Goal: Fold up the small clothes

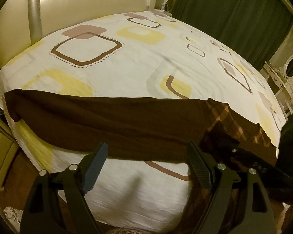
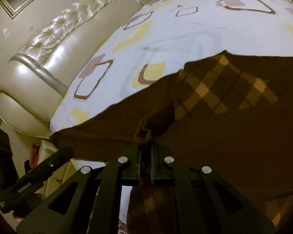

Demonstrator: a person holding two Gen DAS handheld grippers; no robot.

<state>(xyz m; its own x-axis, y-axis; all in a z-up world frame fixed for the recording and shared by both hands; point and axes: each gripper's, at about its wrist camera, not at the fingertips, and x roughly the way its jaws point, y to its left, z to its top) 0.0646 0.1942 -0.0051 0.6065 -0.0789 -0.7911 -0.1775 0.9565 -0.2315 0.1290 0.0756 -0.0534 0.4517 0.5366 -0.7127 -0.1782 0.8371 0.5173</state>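
Right gripper (image 2: 145,156) clenched on a bunched edge of the dark brown knit garment with plaid panel (image 1: 111,120); left gripper (image 1: 144,165) released, the cloth's near hem just past its fingertips. Beyond lies the patterned bedsheet (image 1: 127,62). Risk: a one-sided pull could skew the fold or drag the garment off the bed's edge.

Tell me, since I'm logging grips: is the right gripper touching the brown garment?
Touching. The right wrist view shows the right gripper with its jaws shut on a bunched fold of the brown garment, cloth pinched between the pads.
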